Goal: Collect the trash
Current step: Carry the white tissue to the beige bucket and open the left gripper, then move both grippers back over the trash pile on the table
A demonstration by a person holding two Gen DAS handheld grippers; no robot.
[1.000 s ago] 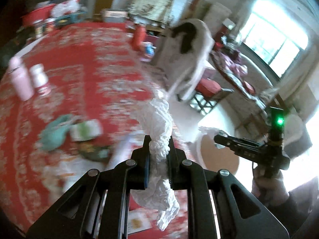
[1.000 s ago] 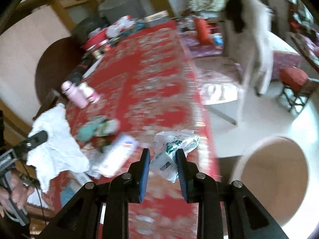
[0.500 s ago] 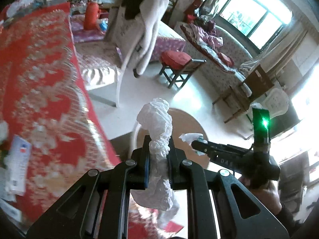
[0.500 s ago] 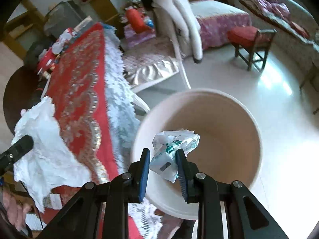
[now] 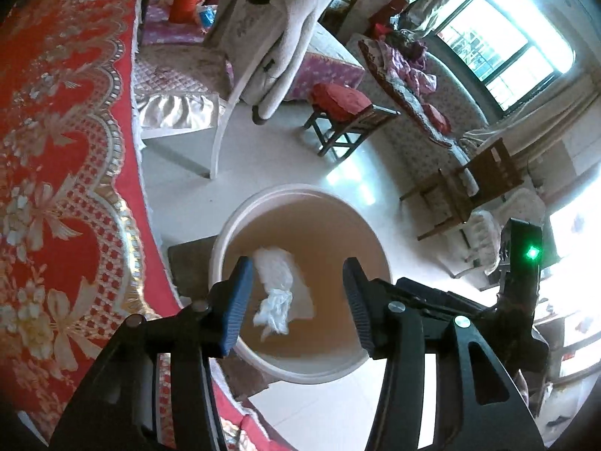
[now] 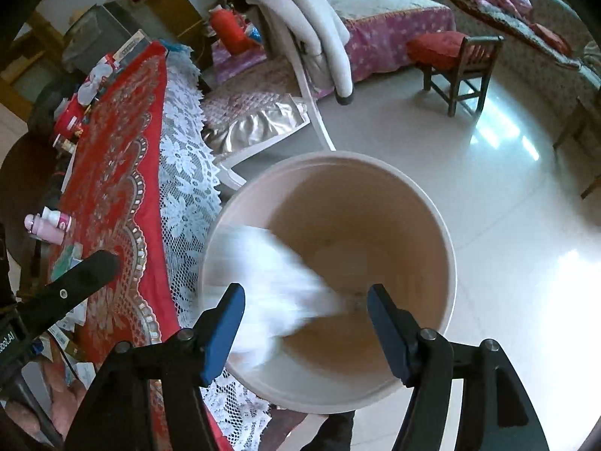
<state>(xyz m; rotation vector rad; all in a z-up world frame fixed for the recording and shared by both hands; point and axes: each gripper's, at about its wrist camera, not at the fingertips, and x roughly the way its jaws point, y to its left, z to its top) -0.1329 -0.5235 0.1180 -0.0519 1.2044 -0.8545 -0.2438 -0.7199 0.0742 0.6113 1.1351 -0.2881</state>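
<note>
A round white bin (image 5: 300, 372) with a tan inside stands on the floor beside the table; it also shows in the right wrist view (image 6: 449, 233). My left gripper (image 5: 296, 300) is open and empty above it. White crumpled paper (image 5: 276, 285) is in the bin below it. My right gripper (image 6: 306, 323) is open and empty over the bin. A blurred white wad (image 6: 270, 282) is falling inside the bin's left side. The left gripper's finger (image 6: 80, 274) shows at the left of the right wrist view.
The table with a red patterned cloth (image 5: 56, 188) and lace edge (image 6: 184, 195) is left of the bin. More litter and pink bottles (image 6: 49, 221) lie on it. A white chair with draped clothes (image 6: 308, 37), a red stool (image 6: 450, 60) and tiled floor lie beyond.
Both grippers have opened over the bin. The white paper left the left gripper and the plastic wrapper left the right one; both have dropped into the bin.
</note>
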